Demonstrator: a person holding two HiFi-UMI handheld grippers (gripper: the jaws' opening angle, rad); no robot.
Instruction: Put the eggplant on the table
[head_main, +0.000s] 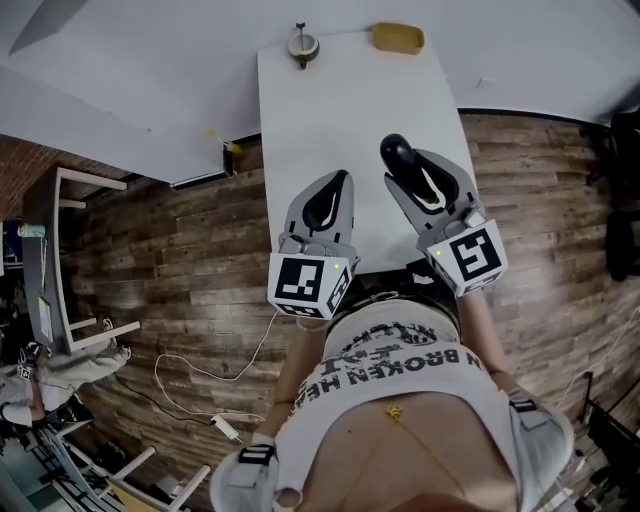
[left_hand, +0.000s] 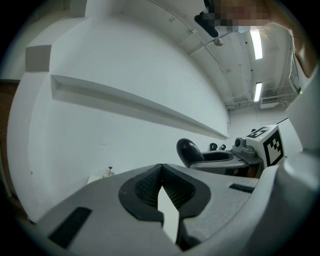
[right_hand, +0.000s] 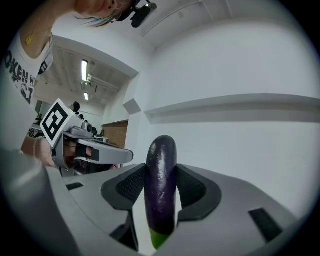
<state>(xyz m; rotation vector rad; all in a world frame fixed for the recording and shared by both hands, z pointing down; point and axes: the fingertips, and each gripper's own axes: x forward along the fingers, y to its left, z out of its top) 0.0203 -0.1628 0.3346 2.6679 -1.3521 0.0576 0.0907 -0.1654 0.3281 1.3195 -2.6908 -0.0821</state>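
Eggplant (right_hand: 160, 180): clamped between the jaws of the right gripper (head_main: 405, 172); long axis runs along them, rounded end past the tips, green stem end back toward the gripper body.
Right jaws: set wide, pressing the eggplant's flanks.
Left gripper (head_main: 330, 200): just beside, to the left; jaws closed together, empty.
Bench (head_main: 300, 100): white, below and ahead of both jaws; judged next, lowering.

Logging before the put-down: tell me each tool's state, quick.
Left tool: closed, nothing in it.
Right tool: closed on the eggplant.
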